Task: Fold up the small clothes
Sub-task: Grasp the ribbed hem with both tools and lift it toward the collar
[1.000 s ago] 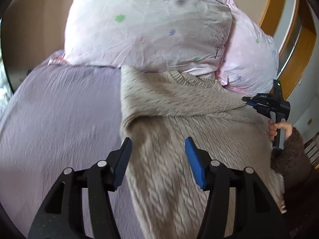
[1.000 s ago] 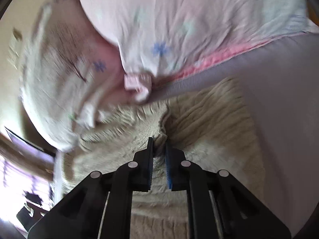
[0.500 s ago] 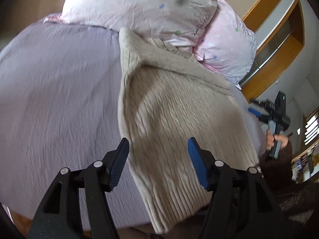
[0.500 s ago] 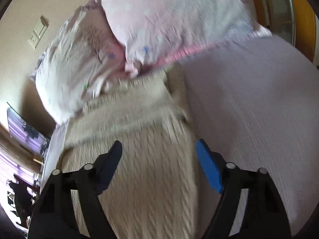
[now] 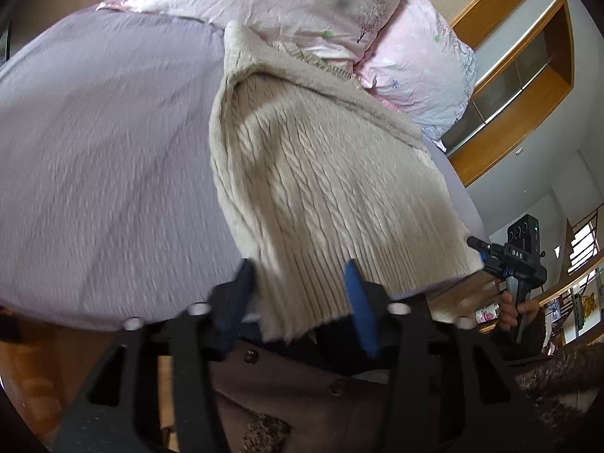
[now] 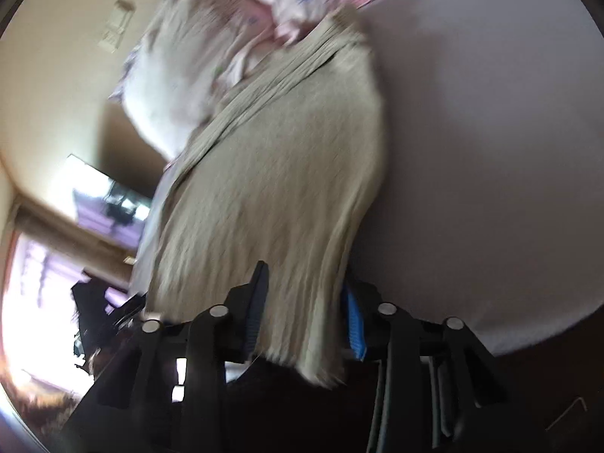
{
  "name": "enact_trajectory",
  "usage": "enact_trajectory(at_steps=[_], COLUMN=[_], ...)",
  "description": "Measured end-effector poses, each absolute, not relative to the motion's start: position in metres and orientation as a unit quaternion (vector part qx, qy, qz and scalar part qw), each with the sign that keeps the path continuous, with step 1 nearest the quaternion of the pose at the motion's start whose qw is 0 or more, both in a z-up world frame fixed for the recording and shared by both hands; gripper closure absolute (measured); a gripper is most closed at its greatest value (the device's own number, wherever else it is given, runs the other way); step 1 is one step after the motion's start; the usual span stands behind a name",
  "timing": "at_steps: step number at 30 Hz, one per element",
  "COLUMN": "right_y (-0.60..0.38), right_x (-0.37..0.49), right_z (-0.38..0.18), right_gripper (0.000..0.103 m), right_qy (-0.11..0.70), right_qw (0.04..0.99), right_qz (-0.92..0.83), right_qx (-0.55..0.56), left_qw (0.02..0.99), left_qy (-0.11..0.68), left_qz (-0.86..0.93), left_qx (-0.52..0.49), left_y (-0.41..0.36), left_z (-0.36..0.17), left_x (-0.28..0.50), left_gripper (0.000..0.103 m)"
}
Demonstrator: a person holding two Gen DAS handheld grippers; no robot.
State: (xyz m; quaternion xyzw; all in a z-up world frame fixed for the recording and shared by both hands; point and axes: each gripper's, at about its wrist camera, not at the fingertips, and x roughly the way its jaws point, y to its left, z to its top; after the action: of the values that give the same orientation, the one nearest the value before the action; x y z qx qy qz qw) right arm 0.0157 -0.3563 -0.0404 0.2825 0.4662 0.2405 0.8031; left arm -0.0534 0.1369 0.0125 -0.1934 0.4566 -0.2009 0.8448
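Observation:
A beige cable-knit sweater (image 5: 321,173) lies lengthwise on the lilac bed sheet (image 5: 98,158), sleeves folded across its top near the pillows. Its ribbed hem hangs over the near bed edge. My left gripper (image 5: 300,294) is open, its fingers on either side of the hem's left corner. My right gripper (image 6: 304,321) is open, its fingers on either side of the hem's right corner (image 6: 302,302). The right gripper also shows in the left wrist view (image 5: 487,253) at the hem's right corner. The right wrist view is blurred.
Two pale pink pillows (image 5: 287,3) lie at the head of the bed, touching the sweater's top. A wooden window frame (image 5: 528,75) stands at the right. The person's brown coat (image 5: 302,389) is below the grippers.
Both grippers pulled back from the top of the sweater down to its hem at the near bed edge. The right gripper, shut on the sweater's knit one second ago, opened.

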Motion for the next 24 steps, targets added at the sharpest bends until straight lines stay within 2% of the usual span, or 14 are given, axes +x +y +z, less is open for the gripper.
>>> enact_trajectory(at_steps=[1,2,4,10,17,21,24], right_y=[-0.352,-0.348,-0.345,-0.356,-0.366,-0.37,-0.367], right_x=[0.013,0.012,0.013,0.031,0.117,0.204,0.281], right_z=[-0.042,-0.044,-0.042,0.002,0.056,0.059,0.04], right_gripper=[0.083,0.089,0.091,0.094,0.094,0.094,0.094], right_qy=[0.472,0.476,0.467,0.374,0.282,0.272,0.298], right_qw=[0.795,0.789,0.79,0.818,0.852,0.854,0.855], right_qz=[0.254,0.268,0.277,0.307,0.308,0.277,0.214], right_qx=[0.283,0.283,0.286,0.31,0.317,0.346,0.367], left_qw=[0.842,0.838,0.837,0.852,0.898,0.913,0.912], left_qy=[0.461,0.468,0.471,0.424,0.341,0.32,0.332], left_qz=[-0.2,-0.198,-0.196,-0.22,-0.187,-0.157,-0.122], left_qx=[-0.196,-0.198,-0.199,-0.213,-0.205,-0.2,-0.209], left_y=[0.136,0.135,0.132,0.14,0.16,0.16,0.159], left_z=[0.011,0.009,0.008,0.033,0.089,0.102,0.088], left_x=[-0.053,-0.053,-0.05,-0.023,0.063,0.149,0.224], left_gripper=[0.081,0.086,0.091,0.093,0.093,0.094,0.094])
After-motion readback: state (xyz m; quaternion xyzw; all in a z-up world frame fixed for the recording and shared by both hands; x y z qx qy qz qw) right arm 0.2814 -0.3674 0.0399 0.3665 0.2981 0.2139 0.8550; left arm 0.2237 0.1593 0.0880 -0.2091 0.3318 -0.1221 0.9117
